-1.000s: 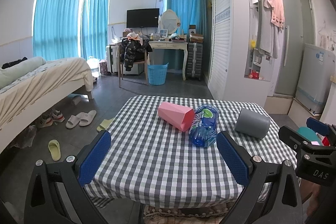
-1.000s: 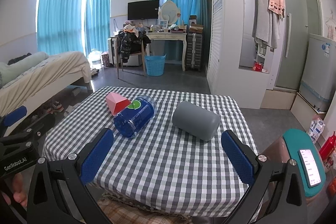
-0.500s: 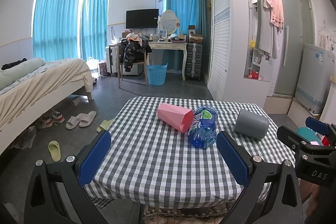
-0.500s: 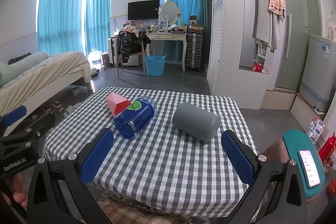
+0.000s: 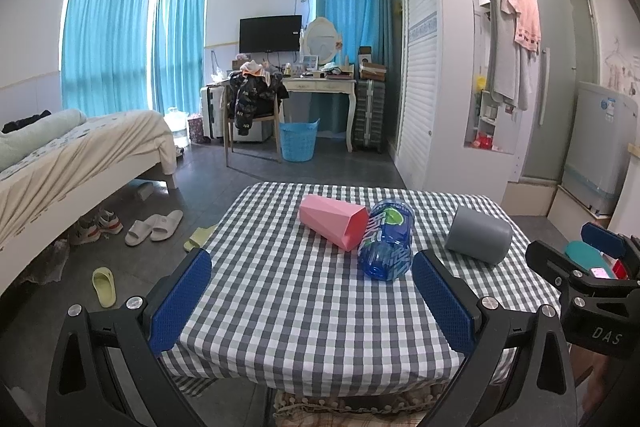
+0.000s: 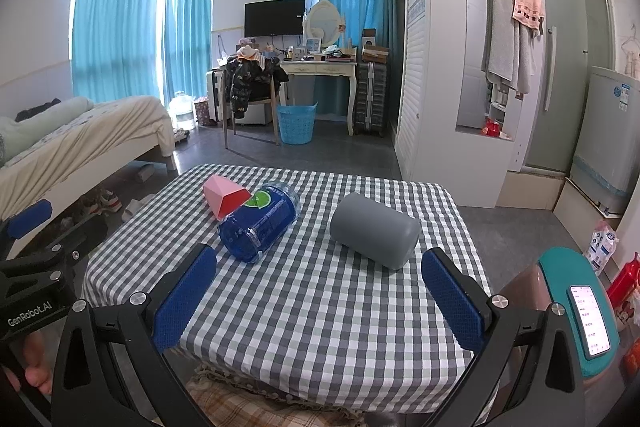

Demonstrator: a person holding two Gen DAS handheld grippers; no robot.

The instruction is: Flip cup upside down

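Note:
Three cups lie on their sides on the checked table: a pink faceted cup, a clear blue cup touching it, and a grey cup apart at the right. In the right wrist view the pink cup, blue cup and grey cup show too. My left gripper is open and empty over the near table edge. My right gripper is open and empty, short of the grey cup.
The table is small, with floor on all sides. A bed stands at the left, a white wardrobe at the right. A teal stand with a phone is by the right gripper.
Both views have barely shifted. The cups have not moved and both grippers stay open.

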